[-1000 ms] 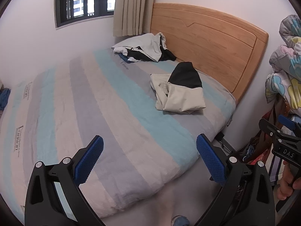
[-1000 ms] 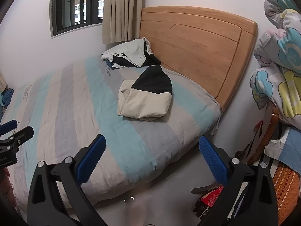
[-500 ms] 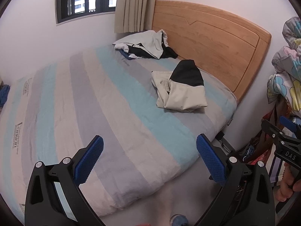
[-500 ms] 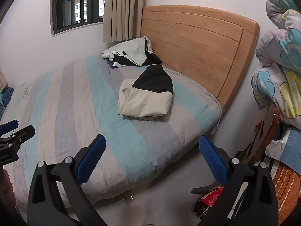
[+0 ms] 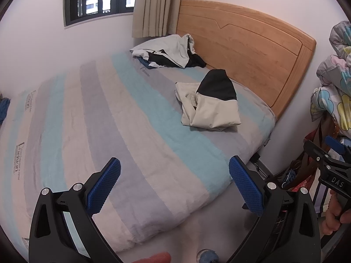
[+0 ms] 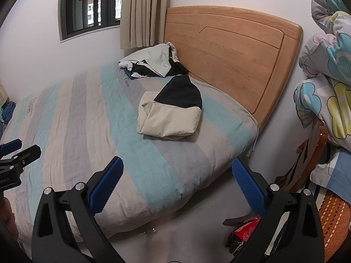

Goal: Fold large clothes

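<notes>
A folded beige and black garment (image 5: 210, 107) lies on the striped bed (image 5: 98, 114) near the wooden headboard; it also shows in the right wrist view (image 6: 171, 111). A crumpled pile of white, black and blue clothes (image 5: 169, 52) sits at the bed's far corner by the curtain, seen too in the right wrist view (image 6: 153, 62). My left gripper (image 5: 174, 171) is open and empty, held off the bed's near edge. My right gripper (image 6: 177, 171) is open and empty, off the bed's near corner. Both are far from the clothes.
A wooden headboard (image 6: 230, 50) backs the bed. A chair piled with flowered bedding (image 6: 326, 70) stands at the right. Bags and small items (image 6: 245, 230) lie on the floor by the chair. A window and curtain (image 5: 151, 4) are behind the bed.
Both grippers have drifted slightly, so the bed and clothes shift a little in view. The jaws stay open and nothing on the bed has moved.
</notes>
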The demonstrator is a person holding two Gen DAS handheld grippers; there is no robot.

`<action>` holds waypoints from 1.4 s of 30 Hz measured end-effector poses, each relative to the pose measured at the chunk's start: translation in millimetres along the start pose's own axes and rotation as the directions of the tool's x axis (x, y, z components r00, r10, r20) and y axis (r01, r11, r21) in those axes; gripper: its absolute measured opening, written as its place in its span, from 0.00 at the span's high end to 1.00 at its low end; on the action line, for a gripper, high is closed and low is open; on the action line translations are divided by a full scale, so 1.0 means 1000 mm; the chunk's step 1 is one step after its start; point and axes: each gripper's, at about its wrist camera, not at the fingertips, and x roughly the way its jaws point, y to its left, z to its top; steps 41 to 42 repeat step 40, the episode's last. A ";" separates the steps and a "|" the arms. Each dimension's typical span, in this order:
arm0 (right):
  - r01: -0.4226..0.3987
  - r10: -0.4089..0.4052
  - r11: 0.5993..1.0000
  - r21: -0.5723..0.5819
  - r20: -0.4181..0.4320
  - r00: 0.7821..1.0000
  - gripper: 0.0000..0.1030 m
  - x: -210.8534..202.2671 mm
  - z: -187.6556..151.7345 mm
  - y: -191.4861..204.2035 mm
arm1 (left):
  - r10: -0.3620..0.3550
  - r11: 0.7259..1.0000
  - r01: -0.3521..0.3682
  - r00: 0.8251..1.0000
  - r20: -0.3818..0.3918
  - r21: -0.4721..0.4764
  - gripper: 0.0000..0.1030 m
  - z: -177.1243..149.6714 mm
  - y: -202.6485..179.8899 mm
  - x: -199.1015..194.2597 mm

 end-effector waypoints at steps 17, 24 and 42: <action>0.002 -0.002 1.000 0.003 0.000 1.000 0.07 0.004 -0.004 -0.001 | 0.007 1.000 -0.007 0.999 0.031 0.026 0.06 -0.003 -0.009 -0.001; 0.002 -0.002 1.000 0.001 -0.007 1.000 0.07 0.005 -0.003 -0.001 | -0.021 0.999 0.019 0.999 0.045 0.047 0.06 -0.005 -0.014 -0.004; 0.002 -0.002 1.000 -0.002 -0.007 1.000 0.07 0.009 -0.002 -0.005 | -0.027 0.999 0.027 1.000 0.012 0.034 0.06 -0.001 -0.010 0.001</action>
